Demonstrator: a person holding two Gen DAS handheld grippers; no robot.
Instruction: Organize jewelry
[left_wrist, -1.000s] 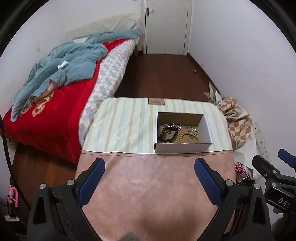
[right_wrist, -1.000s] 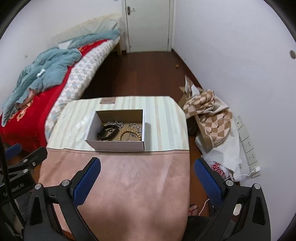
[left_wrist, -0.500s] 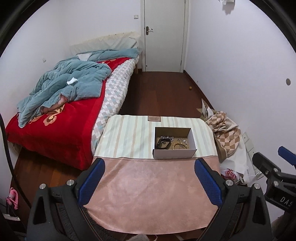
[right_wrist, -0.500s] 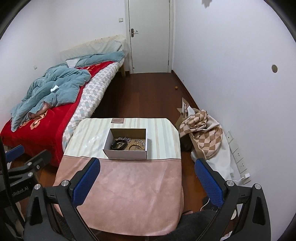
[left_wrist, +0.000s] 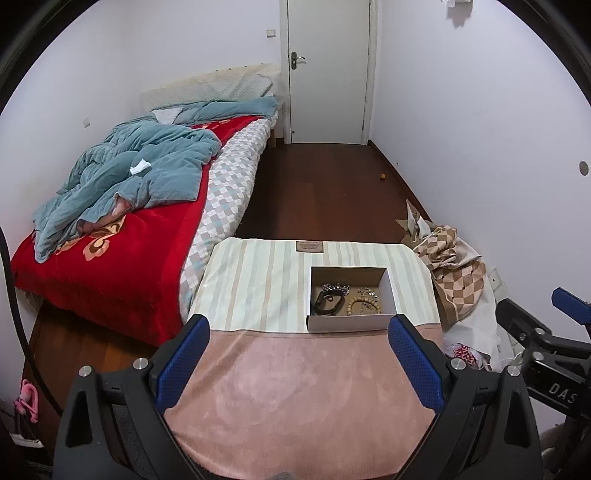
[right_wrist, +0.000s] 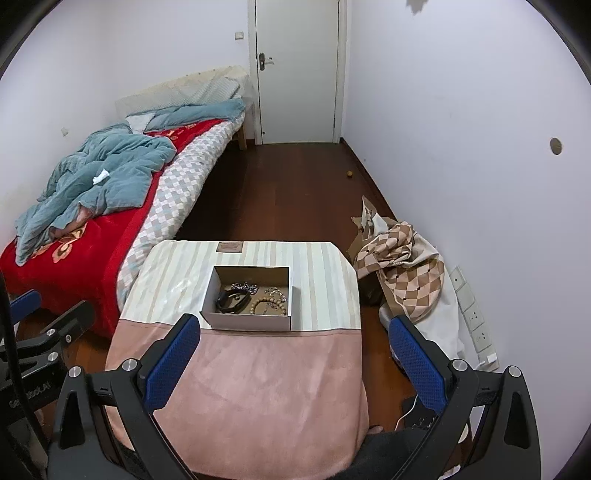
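A table (left_wrist: 258, 387) under pink and striped cloth carries an open cardboard box (right_wrist: 248, 322) near its far edge. Both the left gripper (left_wrist: 299, 362) and right gripper (right_wrist: 295, 358) hang over the near edge, jaws wide apart and empty, the box well beyond them. Inside lie a black band (right_wrist: 229, 300), a wooden bead bracelet (right_wrist: 266, 305) and silver chains (right_wrist: 244, 286).

Table's (right_wrist: 258, 387) pink cover looks like soft matte suede, striped glossy cloth past the jaws. Box (right_wrist: 251, 321) ahead is matte white cardboard, brown inside. In it: shiny metal chain (right_wrist: 244, 286), matte wooden beads (right_wrist: 267, 305), black band (right_wrist: 231, 300). Glossy wood floor (right_wrist: 295, 192).
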